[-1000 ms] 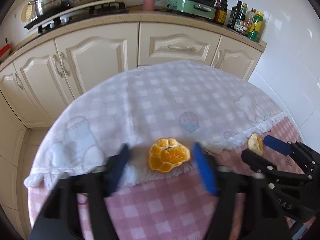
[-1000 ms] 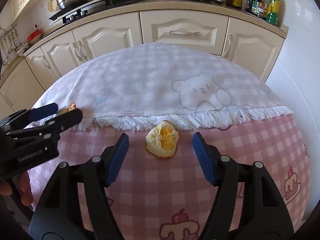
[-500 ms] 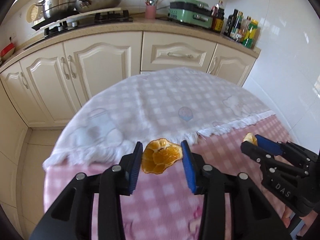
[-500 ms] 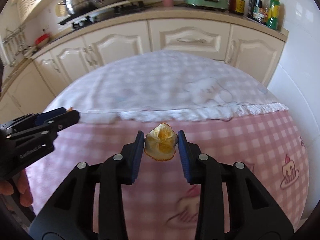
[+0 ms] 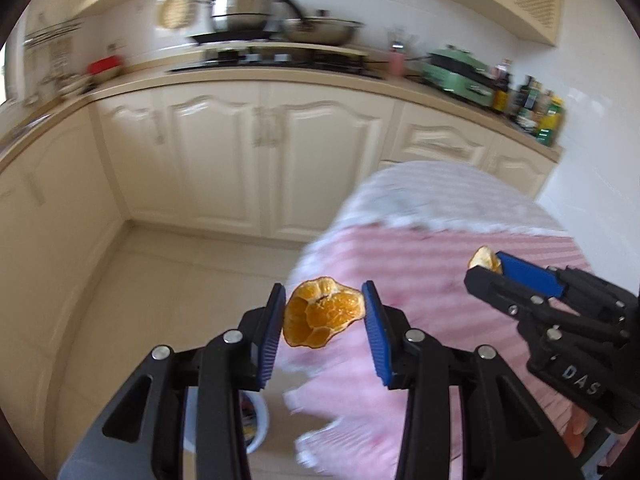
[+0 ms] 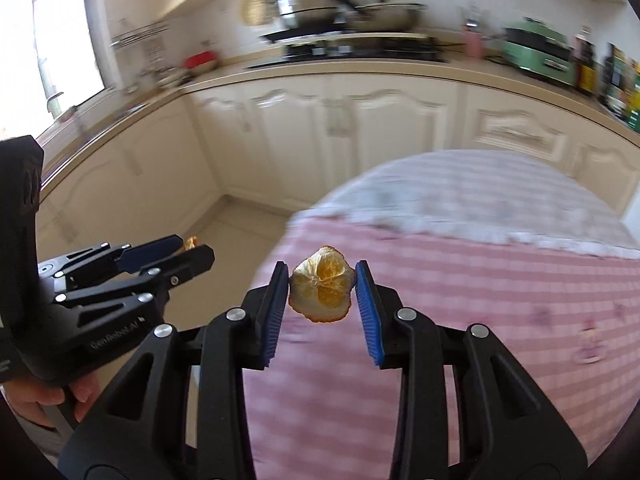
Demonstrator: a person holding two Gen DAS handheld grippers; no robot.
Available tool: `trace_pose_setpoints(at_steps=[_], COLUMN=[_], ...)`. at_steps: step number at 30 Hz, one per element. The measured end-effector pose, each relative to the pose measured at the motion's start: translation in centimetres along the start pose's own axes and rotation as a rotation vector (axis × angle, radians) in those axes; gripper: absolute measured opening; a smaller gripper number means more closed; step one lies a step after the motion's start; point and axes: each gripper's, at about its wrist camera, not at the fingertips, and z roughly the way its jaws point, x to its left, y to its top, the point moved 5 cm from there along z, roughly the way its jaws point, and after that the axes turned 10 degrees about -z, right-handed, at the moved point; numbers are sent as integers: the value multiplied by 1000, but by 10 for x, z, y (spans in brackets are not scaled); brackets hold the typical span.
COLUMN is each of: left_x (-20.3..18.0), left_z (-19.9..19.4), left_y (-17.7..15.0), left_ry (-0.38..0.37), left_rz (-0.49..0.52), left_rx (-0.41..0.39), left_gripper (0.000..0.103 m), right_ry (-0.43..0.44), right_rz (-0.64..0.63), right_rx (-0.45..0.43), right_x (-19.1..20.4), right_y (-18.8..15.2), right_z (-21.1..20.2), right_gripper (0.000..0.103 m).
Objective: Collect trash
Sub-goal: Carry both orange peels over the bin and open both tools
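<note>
My left gripper (image 5: 324, 312) is shut on a large piece of orange peel (image 5: 322, 312), held in the air past the table's left edge, over the floor. My right gripper (image 6: 322, 284) is shut on a smaller, paler orange peel (image 6: 322, 284) above the pink checked tablecloth (image 6: 460, 320). The right gripper also shows at the right of the left wrist view (image 5: 486, 268), with its peel (image 5: 482, 258) sticking out of its tips. The left gripper appears at the left of the right wrist view (image 6: 188, 250).
A white bin (image 5: 256, 420) with trash inside stands on the floor below the left gripper, mostly hidden by its fingers. Cream kitchen cabinets (image 5: 256, 152) and a counter with pots (image 5: 240, 16) run along the back. A hand (image 6: 52, 396) holds the left gripper.
Both grippers have shut on their peels, lifted them off the table and swung left; the view now takes in the floor and the bin.
</note>
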Motion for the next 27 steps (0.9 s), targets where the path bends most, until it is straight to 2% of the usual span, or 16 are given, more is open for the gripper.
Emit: trace_pose_setpoints(at_steps=[6, 11, 18, 27], left_x=[97, 155, 201, 239], left_z=[-19, -10, 33, 100], left_y=[-27, -56, -108, -170], left_ry=[145, 196, 214, 244], left_rz=[-89, -176, -265, -360], left_rx=[1, 51, 175, 357], left_gripper=[38, 38, 38, 38], right_ry=[111, 161, 182, 195], right_rz=[-74, -117, -155, -173], right_rx=[42, 114, 261, 443], right_x=[93, 145, 180, 188], right_y=[-4, -24, -73, -139], right_z=[41, 83, 145, 213], right_gripper=[34, 34, 34, 34])
